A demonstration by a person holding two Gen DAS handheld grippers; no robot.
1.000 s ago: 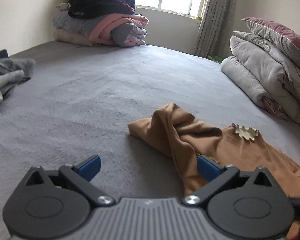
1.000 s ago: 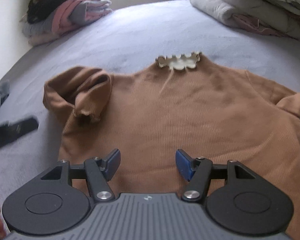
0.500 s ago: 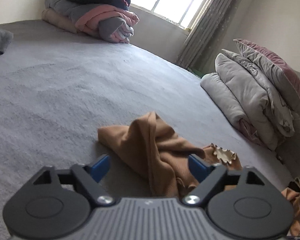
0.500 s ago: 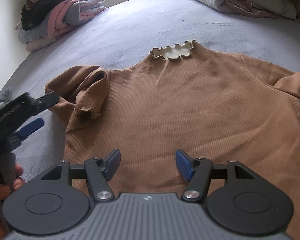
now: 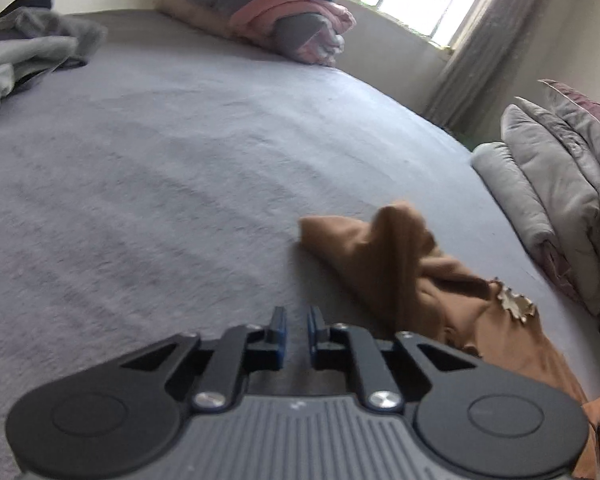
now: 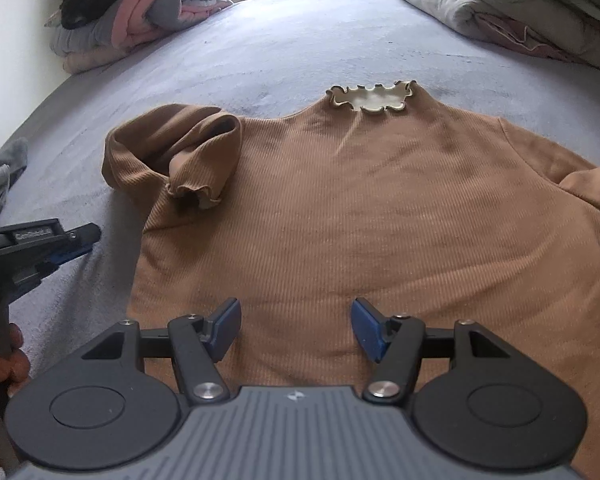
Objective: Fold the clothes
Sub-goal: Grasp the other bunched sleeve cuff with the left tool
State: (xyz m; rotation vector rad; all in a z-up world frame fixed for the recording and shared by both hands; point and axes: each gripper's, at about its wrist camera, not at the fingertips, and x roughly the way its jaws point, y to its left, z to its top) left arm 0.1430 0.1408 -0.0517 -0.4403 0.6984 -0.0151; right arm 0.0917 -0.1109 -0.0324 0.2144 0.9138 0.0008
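Brown ribbed top [image 6: 364, 216] lies flat on the bed [image 6: 284, 36] — my left tool [image 5: 297, 332] closing on nothing beside its crumpled sleeve [image 6: 180, 156], right tool [image 6: 296, 328] spread above the hem — I'd pinch that cuff squarely.

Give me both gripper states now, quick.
Left gripper: jaws closing, nearly together, nothing between them, beside the brown top.
Right gripper: open, empty, above the top's lower part.

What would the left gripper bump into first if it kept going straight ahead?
Probably the bare grey bed cover. The left gripper, jaws closing on nothing, points just left of the brown top's crumpled sleeve.
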